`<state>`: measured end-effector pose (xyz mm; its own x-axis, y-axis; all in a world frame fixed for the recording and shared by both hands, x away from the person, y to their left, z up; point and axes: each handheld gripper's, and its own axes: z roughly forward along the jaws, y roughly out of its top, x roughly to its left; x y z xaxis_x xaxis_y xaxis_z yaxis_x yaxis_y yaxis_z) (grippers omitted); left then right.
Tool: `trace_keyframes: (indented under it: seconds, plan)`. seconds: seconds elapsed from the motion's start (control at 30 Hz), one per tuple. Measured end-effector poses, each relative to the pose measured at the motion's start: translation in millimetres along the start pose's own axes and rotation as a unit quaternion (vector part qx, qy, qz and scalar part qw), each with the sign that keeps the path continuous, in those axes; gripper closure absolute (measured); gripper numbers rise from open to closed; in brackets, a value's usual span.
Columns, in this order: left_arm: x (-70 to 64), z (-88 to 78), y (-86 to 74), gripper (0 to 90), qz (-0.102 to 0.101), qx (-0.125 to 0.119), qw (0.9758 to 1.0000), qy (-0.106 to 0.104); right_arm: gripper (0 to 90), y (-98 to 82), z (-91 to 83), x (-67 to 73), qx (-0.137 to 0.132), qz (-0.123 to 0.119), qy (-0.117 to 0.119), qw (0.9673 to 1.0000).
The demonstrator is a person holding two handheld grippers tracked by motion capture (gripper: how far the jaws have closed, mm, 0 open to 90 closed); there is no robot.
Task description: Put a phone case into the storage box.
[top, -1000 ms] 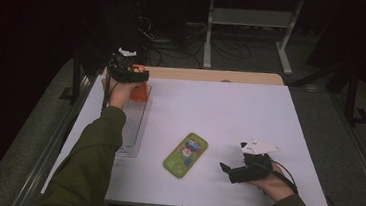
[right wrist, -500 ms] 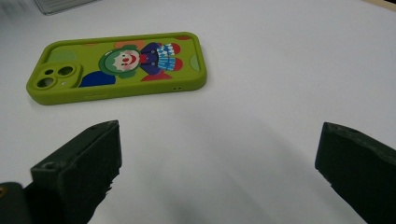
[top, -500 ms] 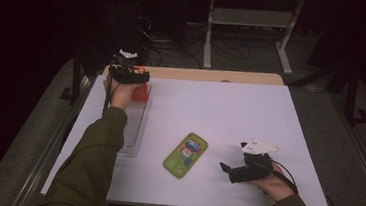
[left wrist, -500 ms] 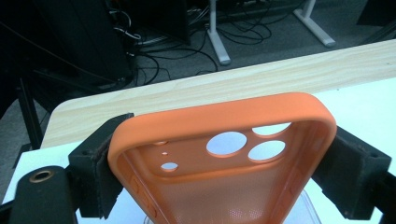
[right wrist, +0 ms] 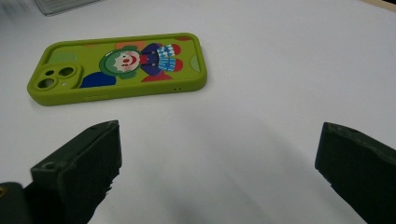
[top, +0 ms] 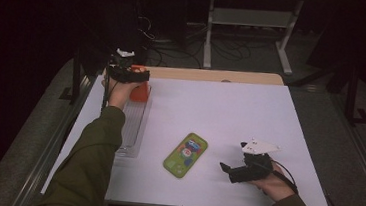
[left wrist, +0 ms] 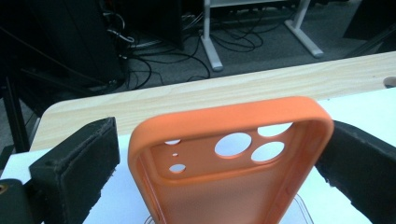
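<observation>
High view: two phone cases lie on the white tabletop [top: 270, 120], one orange case [top: 141, 90] at the far left by the left gripper [top: 126, 72] and one green case [top: 185, 155] near the middle. A clear tray [top: 133, 129] lies under the left forearm, partly covered. The right gripper [top: 240, 169] rests near the green case.

Left gripper view: the orange case [left wrist: 233, 158] stands upright between the jaws, which have just been opening; a gap shows at the left pad, while contact at the right is hard to judge. Its lower part is cut off. Five camera holes show.

Right gripper view: the jaws stand wide apart and empty; the green case [right wrist: 116, 65], with a clown picture, lies flat beyond them.
</observation>
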<state>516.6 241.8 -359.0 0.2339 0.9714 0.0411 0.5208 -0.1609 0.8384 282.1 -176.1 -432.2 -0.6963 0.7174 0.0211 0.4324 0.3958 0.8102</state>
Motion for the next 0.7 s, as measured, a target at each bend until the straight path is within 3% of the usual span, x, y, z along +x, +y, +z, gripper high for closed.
trace_keyframes:
  seconds: [0.23, 0.7]
  plan:
    - [4.0, -7.1, 3.0, 0.0, 0.007, -0.002, 0.9999, -0.007, 0.0, 0.3, -0.2, -0.1, 0.000, 0.002, 0.000, 1.0000]
    - [22.6, -36.4, 9.4, 0.0, 0.022, 0.015, 0.9980, -0.057, 0.0, 0.5, -0.1, -0.5, 0.001, -0.001, -0.004, 1.0000]
